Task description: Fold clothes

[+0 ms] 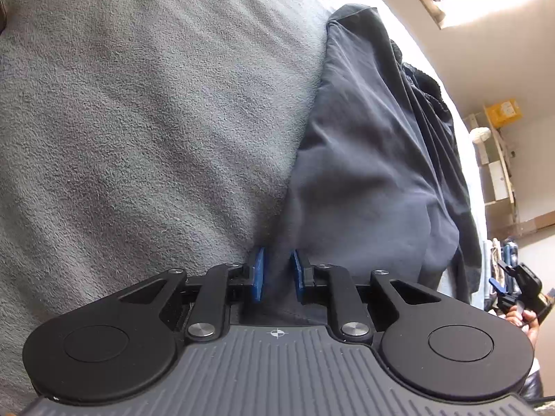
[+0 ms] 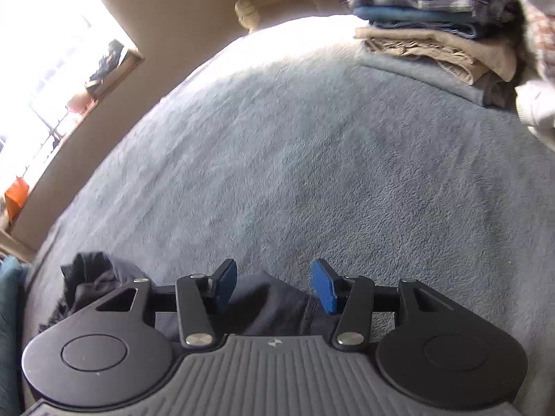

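Note:
A dark grey garment (image 1: 374, 159) lies on a grey fleece blanket (image 1: 145, 111), running away from my left gripper (image 1: 277, 274). The left blue pads are narrowly apart with a fold of the garment's near edge between them; whether they pinch it I cannot tell. In the right wrist view my right gripper (image 2: 274, 286) is open and empty just above the garment's edge (image 2: 267, 308); a crumpled part of the garment (image 2: 93, 277) lies to its left. The right gripper also shows at the left wrist view's right edge (image 1: 520, 287).
A stack of folded clothes (image 2: 433, 27) sits at the far right of the blanket (image 2: 312, 159). A bright window (image 2: 52, 52) is at left. Shelves (image 1: 496, 159) stand by the wall beyond the bed.

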A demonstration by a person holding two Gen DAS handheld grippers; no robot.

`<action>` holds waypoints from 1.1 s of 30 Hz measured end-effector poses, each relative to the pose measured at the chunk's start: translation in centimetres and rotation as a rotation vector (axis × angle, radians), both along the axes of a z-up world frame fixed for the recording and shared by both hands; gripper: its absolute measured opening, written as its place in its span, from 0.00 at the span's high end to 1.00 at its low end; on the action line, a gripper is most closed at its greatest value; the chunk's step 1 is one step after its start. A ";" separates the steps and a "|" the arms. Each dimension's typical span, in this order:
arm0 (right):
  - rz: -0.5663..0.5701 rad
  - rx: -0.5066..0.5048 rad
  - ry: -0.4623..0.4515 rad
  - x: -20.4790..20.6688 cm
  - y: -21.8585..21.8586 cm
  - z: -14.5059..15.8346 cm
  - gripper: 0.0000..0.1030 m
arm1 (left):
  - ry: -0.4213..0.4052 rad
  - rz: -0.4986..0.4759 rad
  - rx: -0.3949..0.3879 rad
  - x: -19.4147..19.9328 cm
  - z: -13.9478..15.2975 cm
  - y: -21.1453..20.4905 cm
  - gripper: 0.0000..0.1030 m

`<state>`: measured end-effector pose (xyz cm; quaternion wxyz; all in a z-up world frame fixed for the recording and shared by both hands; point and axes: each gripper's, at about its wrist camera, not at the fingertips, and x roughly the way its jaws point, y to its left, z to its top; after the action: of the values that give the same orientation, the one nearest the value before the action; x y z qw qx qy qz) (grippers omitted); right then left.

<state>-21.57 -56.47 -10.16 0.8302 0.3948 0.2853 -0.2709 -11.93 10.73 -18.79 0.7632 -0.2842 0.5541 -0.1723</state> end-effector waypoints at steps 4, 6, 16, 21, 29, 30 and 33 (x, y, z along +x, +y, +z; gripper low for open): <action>0.188 0.143 -0.210 -2.7 3.3 1.7 0.49 | 0.005 0.000 -0.034 0.2 -0.5 0.6 0.83; 0.370 0.242 -0.276 -2.9 5.9 2.2 0.49 | 0.002 0.008 -0.043 0.1 -0.6 0.7 0.83; 0.718 0.474 -0.076 1.9 21.9 -5.9 0.50 | -0.022 0.069 -0.037 -0.6 -0.1 1.1 0.95; 0.720 0.706 -0.068 2.1 24.0 -9.6 0.58 | -0.013 0.094 -0.067 -0.6 -0.6 1.6 0.97; 0.829 0.667 0.003 0.9 24.6 -7.1 0.99 | -0.009 0.047 -0.102 -0.1 -0.7 2.1 0.97; 0.840 0.653 -0.015 0.8 24.1 -6.0 0.99 | -0.005 0.034 -0.107 0.0 -0.7 2.2 0.97; 0.849 0.626 -0.003 0.4 22.6 -3.4 0.98 | 0.002 0.008 -0.115 0.3 -0.6 2.4 0.97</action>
<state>-21.18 -33.90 -13.55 0.7096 0.4741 0.4862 0.1879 -11.60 13.14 -19.43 0.7457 -0.3299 0.5431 -0.2004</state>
